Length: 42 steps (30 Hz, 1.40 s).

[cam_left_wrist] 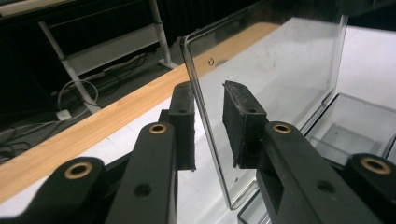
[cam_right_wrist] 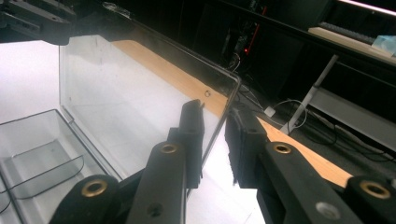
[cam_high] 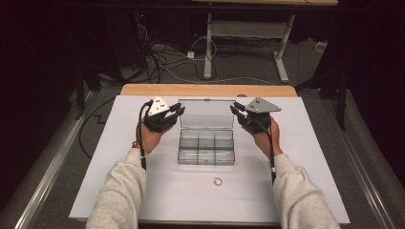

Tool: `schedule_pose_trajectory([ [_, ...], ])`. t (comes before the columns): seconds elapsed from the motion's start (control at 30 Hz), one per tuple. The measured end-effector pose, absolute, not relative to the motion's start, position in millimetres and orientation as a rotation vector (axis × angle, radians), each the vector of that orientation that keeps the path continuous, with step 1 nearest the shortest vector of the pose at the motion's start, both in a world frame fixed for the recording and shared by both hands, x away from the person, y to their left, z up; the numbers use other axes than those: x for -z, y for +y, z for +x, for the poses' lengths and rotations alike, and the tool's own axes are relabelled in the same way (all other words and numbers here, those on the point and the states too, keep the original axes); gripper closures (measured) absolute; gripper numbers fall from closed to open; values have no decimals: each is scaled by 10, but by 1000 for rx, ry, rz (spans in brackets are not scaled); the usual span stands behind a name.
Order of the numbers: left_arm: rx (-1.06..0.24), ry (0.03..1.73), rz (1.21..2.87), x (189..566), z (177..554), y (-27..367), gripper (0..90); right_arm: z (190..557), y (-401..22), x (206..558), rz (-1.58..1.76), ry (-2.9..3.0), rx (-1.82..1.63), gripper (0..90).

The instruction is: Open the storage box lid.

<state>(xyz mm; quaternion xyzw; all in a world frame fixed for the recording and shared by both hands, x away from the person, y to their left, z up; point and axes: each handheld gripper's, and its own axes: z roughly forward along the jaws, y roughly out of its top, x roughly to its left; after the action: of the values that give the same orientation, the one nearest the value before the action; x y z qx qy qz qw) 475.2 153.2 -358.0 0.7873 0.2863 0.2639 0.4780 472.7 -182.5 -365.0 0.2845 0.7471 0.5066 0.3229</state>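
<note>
A clear plastic compartment box (cam_high: 206, 162) sits mid-table with its lid (cam_high: 206, 113) standing upright at the back. My left gripper (cam_high: 179, 109) straddles the lid's left edge. In the left gripper view the lid (cam_left_wrist: 280, 70) passes between the jaws of my left gripper (cam_left_wrist: 208, 91), close to one pad, with a clear gap to the other. My right gripper (cam_high: 235, 107) straddles the lid's right edge. The right gripper view has the lid (cam_right_wrist: 130, 93) running between the jaws of my right gripper (cam_right_wrist: 214, 112), with gaps on both sides. The box's divided base (cam_right_wrist: 37, 140) lies below.
A small ring (cam_high: 218, 182) lies on the white mat (cam_high: 143, 191) in front of the box. The wooden table edge (cam_high: 205, 89) runs behind the lid. Beyond it are floor cables (cam_high: 157, 59) and another table's legs (cam_high: 208, 47).
</note>
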Motion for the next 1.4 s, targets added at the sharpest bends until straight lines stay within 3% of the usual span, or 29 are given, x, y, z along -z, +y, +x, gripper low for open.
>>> schedule_pose_trajectory([
  [1.4,-445,838,1908,4055,4925,1566,670,4937,-1788,4132,989,2088,-1399,662],
])
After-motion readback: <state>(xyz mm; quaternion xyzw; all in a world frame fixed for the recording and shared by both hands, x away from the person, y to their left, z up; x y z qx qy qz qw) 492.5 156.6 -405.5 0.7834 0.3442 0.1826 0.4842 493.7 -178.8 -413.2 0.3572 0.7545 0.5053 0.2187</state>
